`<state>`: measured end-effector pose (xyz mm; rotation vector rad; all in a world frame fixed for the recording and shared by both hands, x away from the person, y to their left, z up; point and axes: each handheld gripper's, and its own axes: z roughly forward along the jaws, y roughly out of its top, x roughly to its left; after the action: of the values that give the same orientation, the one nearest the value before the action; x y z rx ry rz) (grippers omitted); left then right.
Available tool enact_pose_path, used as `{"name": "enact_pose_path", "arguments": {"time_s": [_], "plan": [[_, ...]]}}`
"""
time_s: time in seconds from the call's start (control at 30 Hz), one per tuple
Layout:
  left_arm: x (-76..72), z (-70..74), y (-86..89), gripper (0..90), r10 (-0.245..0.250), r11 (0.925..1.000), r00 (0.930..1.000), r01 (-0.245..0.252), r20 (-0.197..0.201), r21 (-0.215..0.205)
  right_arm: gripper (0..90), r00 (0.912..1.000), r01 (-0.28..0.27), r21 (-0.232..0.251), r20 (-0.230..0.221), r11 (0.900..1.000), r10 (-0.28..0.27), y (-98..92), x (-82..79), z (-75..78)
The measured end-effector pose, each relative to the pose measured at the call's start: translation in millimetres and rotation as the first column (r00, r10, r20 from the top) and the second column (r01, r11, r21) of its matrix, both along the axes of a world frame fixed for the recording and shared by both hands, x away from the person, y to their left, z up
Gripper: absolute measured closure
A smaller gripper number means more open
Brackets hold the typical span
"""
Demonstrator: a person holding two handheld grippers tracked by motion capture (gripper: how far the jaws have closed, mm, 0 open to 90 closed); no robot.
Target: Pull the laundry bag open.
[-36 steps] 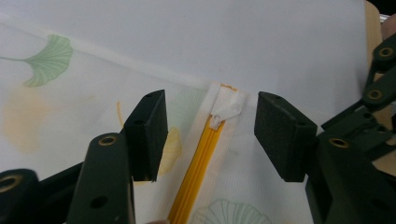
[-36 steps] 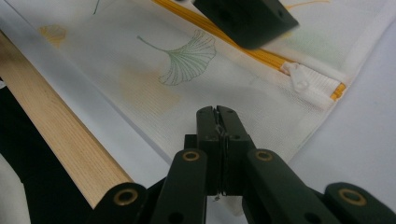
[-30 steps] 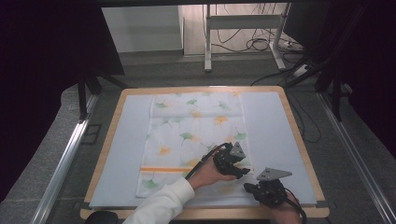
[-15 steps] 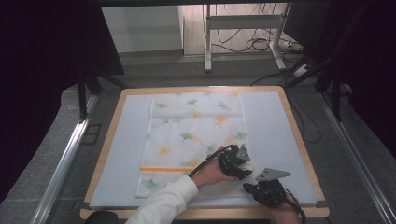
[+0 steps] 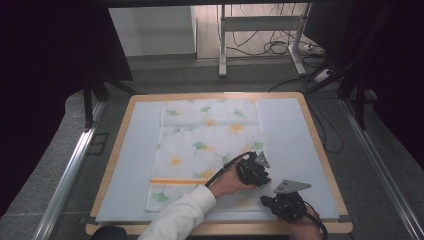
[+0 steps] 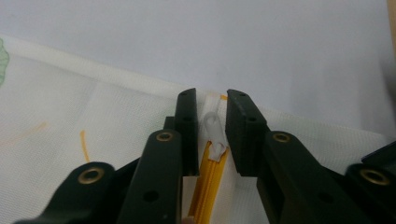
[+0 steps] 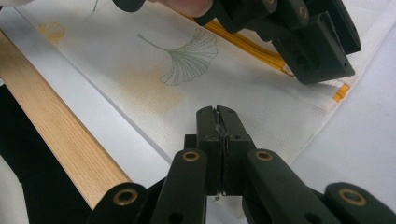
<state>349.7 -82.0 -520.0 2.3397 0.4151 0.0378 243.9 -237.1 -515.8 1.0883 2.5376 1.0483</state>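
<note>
- The left hand-held gripper [image 6: 211, 135] has its jaws just closed in around the zip pull [image 6: 213, 133], which sits between them at the right edge of the cloth [image 5: 207, 150]. A thin gap shows on each side of the pull, so it is not pinched yet.
- The right hand-held gripper [image 7: 218, 122] is closed, with a fold of the cloth's near edge seemingly nipped between its tips. It sits just nearer than the left one, by the cloth's near right corner.
- The cloth lies flat on the tabletop [image 5: 292, 130]; its orange zip [image 5: 177, 181] crosses near the front edge.
- My guess is that one gripper anchors the cloth while the other takes the pull, ready to slide the zip along.
</note>
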Motion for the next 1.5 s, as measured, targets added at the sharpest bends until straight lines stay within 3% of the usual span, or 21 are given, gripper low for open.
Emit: {"name": "enact_pose_path", "arguments": {"time_s": [0.37, 0.47, 0.7, 0.9, 1.03, 1.2, 1.5], "plan": [[-4.0, 0.5, -0.3, 84.0, 0.005, 1.0, 0.9997, -0.006, 0.024, 0.008, 87.1, 1.0, 0.002, -0.004, 0.002, 1.0, -0.002, 0.3, 0.8, -0.1], [-5.3, 2.3, 0.5, 89.9, 0.037, 0.9993, 0.9985, -0.037, 0.042, 0.002, 87.1, 1.0, 0.006, -0.006, 0.004, 1.0, -0.006, 0.2, 2.0, -0.4], [-3.8, 1.3, 0.2, 89.7, 0.035, 0.9994, 0.9991, -0.035, 0.023, 0.008, 87.2, 0.9994, 0.033, -0.01, 0.014, 0.999, -0.032, -0.2, 9.5, 0.3], [-4.9, 0.5, -5.0, 84.7, 0.026, 0.9986, 0.9982, -0.029, 0.054, 0.044, 87.2, 0.9991, 0.04, -0.011, 0.014, 0.999, -0.039, -1.1, 11.7, -0.4], [-1.5, 0.6, -6.7, 79.7, 0.038, 0.9982, 0.9988, -0.039, 0.03, 0.044, 87.2, 0.9992, 0.038, -0.013, 0.016, 0.999, -0.038, -0.3, 11.4, -0.9], [-0.3, 1.1, -7.1, 88.3, 0.038, 0.9987, 0.9993, -0.037, -0.005, 0.034, 87.2, 0.9992, 0.039, -0.014, 0.013, 0.999, -0.039, 0.1, 11.3, -1.0], [-4.5, 1.6, -7.7, 90.0, 0.052, 0.9977, 0.9984, -0.053, 0.022, 0.043, 87.2, 0.9976, 0.064, -0.024, 0.029, 0.998, -0.063, -0.7, 15.8, -0.4]]}}
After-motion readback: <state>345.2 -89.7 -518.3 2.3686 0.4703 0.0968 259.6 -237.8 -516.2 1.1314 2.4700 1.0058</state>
